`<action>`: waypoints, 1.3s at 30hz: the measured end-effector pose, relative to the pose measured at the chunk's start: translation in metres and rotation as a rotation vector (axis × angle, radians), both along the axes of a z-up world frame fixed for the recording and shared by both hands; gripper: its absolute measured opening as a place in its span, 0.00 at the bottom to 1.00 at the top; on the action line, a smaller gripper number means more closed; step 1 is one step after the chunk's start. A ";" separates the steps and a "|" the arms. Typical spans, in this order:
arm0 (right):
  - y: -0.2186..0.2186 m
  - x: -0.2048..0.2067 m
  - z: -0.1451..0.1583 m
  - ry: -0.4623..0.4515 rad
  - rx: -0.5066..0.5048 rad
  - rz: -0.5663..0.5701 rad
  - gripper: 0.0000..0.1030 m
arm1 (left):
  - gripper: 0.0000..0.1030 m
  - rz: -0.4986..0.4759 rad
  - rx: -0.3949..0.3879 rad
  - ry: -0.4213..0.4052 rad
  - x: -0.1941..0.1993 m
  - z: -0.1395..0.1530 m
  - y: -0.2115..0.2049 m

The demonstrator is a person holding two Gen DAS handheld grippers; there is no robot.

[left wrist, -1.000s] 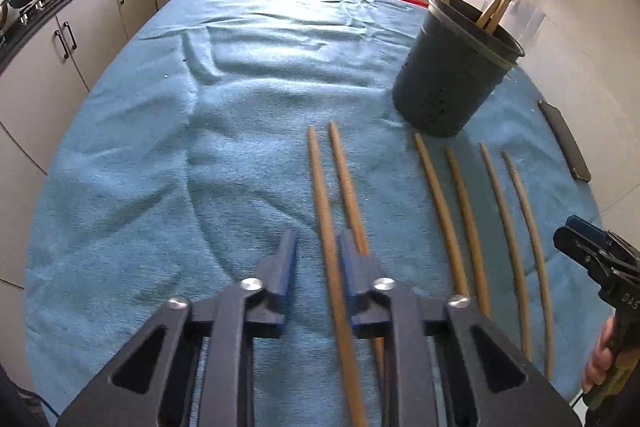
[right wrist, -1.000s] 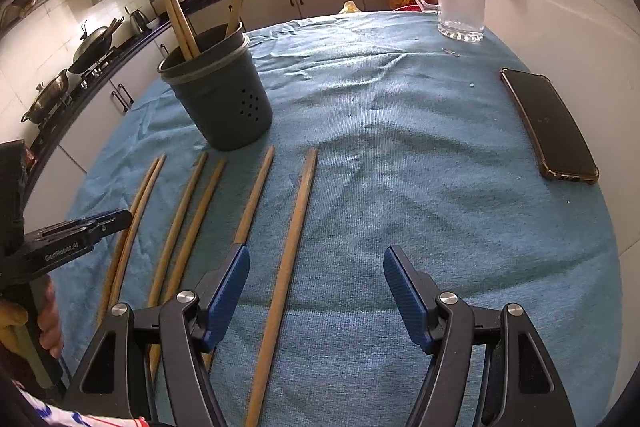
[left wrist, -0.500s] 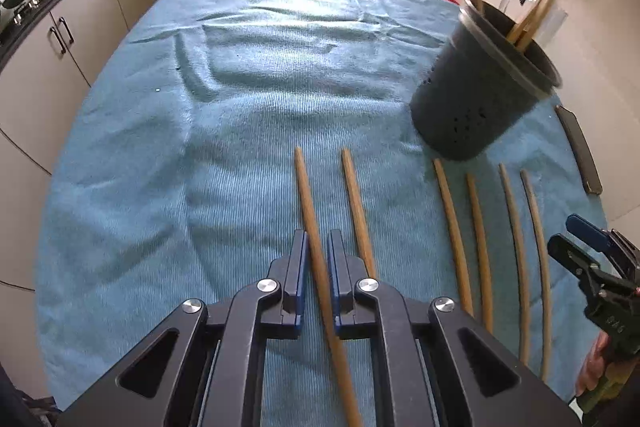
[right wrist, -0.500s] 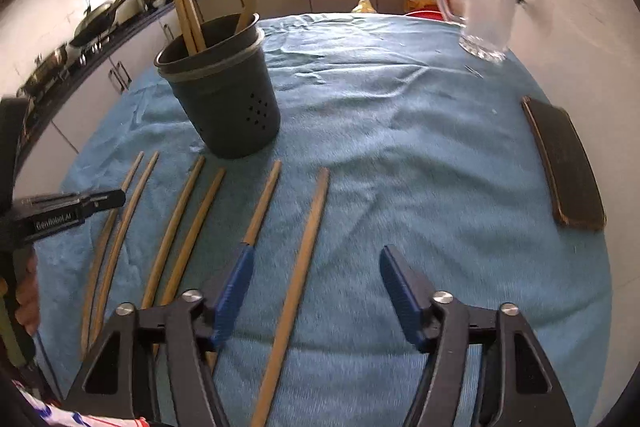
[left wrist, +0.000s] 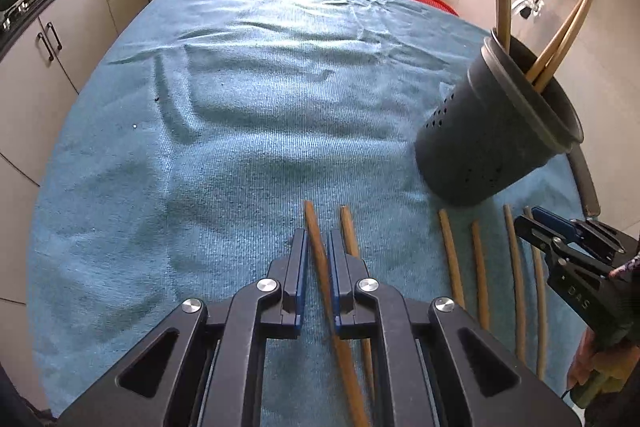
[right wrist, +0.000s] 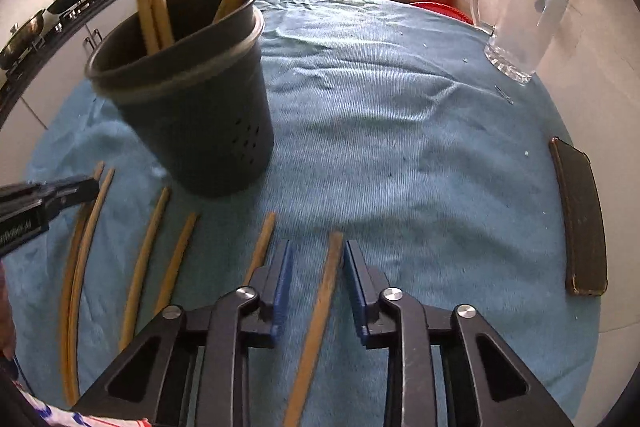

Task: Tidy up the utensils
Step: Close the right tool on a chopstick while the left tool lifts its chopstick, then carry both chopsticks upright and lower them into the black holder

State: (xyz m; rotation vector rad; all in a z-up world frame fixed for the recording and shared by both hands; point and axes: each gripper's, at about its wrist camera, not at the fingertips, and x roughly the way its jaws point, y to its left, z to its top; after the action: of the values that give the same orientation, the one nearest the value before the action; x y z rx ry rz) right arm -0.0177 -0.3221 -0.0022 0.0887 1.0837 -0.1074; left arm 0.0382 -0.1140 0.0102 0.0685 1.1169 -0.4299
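A: Where do the chopsticks stand?

B: Six lie in a row on the blue cloth [left wrist: 240, 107], on the near side of the dark perforated utensil holder [right wrist: 200, 107], which already has a few standing in it. The leftmost chopstick [left wrist: 310, 215] now sits clamped in the left gripper [left wrist: 316, 233]; a second ago those jaws stood well apart around it

A: And the other tongs?

B: The right gripper [right wrist: 316, 245] straddles the rightmost chopstick [right wrist: 325, 291], near the holder's right foot. Its jaws were spread wide a second ago and are closing now. A sliver of cloth shows on each side of the stick, so I judge the pads are not yet pressing on it

A: So what does that mean for the job?

B: One stick looks ready to lift and a second is nearly caught, so both could go into the holder together. The four other chopsticks [right wrist: 146, 247] lie untouched between the two

A: Anything else about?

B: A glass mug [right wrist: 520, 27] and a dark phone [right wrist: 580, 219], both well to the right of the holder, clear of the work
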 end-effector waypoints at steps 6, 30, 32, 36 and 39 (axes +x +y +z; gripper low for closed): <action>-0.006 0.003 0.001 -0.031 0.039 -0.015 0.07 | 0.05 0.045 -0.033 -0.006 -0.002 0.003 0.009; -0.011 -0.140 0.134 -0.492 0.091 -0.037 0.07 | 0.05 0.037 -0.190 -0.473 -0.173 0.154 0.050; -0.009 -0.149 0.139 -0.509 0.085 -0.036 0.07 | 0.05 0.026 -0.184 -0.504 -0.188 0.160 0.050; -0.006 -0.165 0.149 -0.544 0.088 -0.023 0.07 | 0.05 0.011 -0.180 -0.542 -0.209 0.167 0.049; -0.003 -0.174 0.156 -0.561 0.093 -0.007 0.07 | 0.05 0.004 -0.185 -0.559 -0.219 0.171 0.050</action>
State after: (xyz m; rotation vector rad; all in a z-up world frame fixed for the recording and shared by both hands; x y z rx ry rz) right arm -0.1919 -0.3252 0.1542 0.1938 0.5280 -0.0335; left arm -0.1809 -0.0639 0.1814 0.0210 0.5247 -0.4720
